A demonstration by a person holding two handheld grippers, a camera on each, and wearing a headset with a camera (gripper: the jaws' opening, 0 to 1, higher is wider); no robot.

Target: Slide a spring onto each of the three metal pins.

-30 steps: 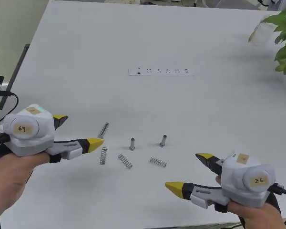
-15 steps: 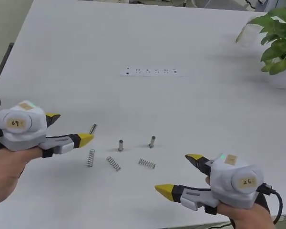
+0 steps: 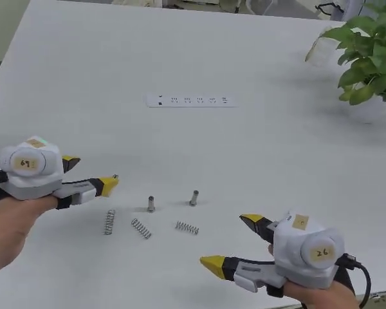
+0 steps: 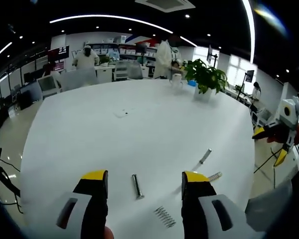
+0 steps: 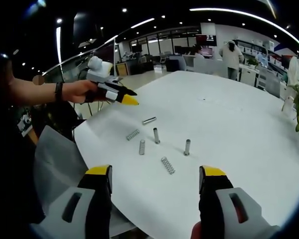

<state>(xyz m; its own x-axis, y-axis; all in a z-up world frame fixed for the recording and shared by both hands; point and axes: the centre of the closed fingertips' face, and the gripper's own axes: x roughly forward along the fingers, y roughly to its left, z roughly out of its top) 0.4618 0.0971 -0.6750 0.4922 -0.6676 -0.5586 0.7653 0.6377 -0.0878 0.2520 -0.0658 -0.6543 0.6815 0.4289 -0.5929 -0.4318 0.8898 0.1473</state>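
Observation:
Two metal pins stand upright (image 3: 150, 204) (image 3: 193, 197) on the white table. A third pin (image 3: 115, 176) lies on its side, just past the left gripper's yellow tip. Three springs (image 3: 109, 221) (image 3: 140, 228) (image 3: 186, 227) lie loose in front of the pins. My left gripper (image 3: 90, 172) hovers open at the left, with the lying pin (image 4: 137, 185) on the table beyond its jaws. My right gripper (image 3: 231, 242) is open near the front edge, right of the springs. In the right gripper view the pins (image 5: 156, 135) (image 5: 187, 147) and a spring (image 5: 167, 165) lie ahead.
A white power strip (image 3: 186, 100) lies flat further back on the table (image 3: 276, 148). A potted plant (image 3: 367, 58) stands at the far right corner. The front table edge runs just under the right gripper. People and desks are far off in the room.
The head camera has moved, so the whole scene sits lower and further left. Both grippers stay open and hold roughly the same places; the left tip is slightly nearer the lying pin.

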